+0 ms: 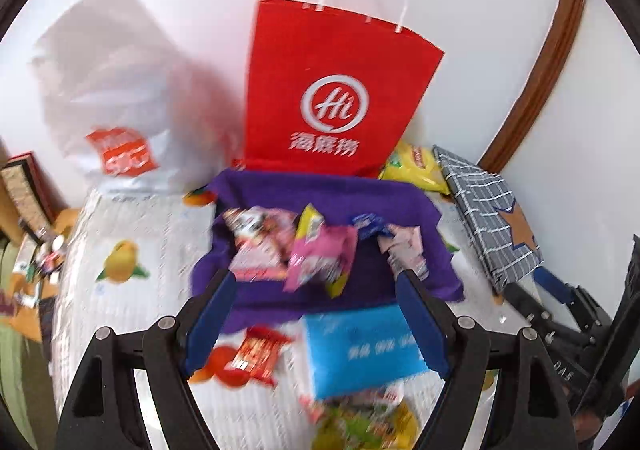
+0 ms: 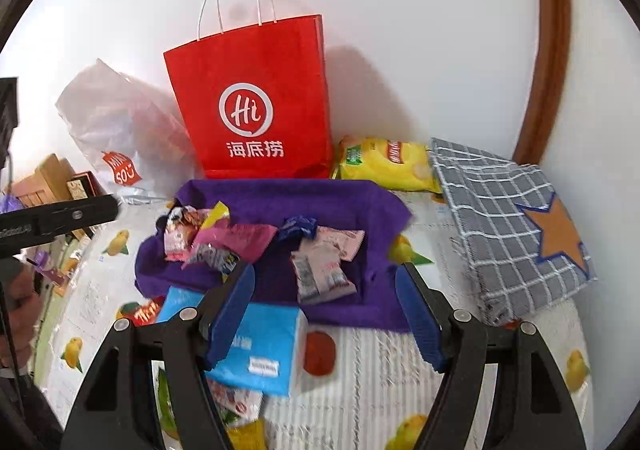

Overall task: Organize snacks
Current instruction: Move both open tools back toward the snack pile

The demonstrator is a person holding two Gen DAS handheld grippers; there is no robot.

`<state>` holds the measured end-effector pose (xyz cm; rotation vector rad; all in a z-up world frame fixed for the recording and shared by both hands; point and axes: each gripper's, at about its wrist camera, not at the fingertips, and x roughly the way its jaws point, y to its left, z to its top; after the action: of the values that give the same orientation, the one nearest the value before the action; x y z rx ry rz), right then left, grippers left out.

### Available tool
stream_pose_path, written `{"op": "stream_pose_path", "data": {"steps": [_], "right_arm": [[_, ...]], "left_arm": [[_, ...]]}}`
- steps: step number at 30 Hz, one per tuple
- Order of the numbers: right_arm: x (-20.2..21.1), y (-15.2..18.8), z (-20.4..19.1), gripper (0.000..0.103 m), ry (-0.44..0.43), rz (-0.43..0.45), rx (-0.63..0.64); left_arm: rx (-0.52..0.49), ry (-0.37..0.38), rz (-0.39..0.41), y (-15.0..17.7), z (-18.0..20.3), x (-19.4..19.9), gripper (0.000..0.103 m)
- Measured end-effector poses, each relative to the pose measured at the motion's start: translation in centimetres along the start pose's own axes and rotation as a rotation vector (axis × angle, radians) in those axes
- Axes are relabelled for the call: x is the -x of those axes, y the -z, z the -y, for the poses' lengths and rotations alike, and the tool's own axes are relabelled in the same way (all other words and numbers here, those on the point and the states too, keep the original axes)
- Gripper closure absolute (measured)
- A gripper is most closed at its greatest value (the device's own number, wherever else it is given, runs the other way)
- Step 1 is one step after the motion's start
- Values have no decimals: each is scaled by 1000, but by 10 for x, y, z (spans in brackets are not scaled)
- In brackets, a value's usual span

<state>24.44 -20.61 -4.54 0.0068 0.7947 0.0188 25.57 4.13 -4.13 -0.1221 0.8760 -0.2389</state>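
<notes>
Right wrist view shows both grippers, the right gripper (image 2: 325, 292) and left gripper (image 1: 316, 304), spread wide and holding nothing above the purple cloth (image 2: 320, 201). Small crinkly snack packets (image 2: 320, 270) lie heaped loosely on that cloth, overlapping; a grab could pinch two at once or snag the cloth, I judge. A blue pack (image 2: 260, 346) lies just in front of the cloth.
</notes>
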Motion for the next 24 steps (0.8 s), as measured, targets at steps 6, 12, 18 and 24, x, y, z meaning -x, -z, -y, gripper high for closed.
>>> {"op": "stream_pose_path", "data": {"steps": [6, 12, 18, 24], "right_arm": [[14, 27, -4, 30, -67, -61, -49], [17, 70, -38, 33, -144, -98, 27], [5, 121, -70, 33, -233, -187, 89], [-18, 149, -78, 33, -240, -258, 79]], "left_arm": [[25, -63, 1, 34, -24, 24, 22], [45, -68, -30, 65, -42, 32, 22], [83, -70, -66, 89, -56, 28, 22], [80, -86, -98, 107, -61, 25, 22]]}}
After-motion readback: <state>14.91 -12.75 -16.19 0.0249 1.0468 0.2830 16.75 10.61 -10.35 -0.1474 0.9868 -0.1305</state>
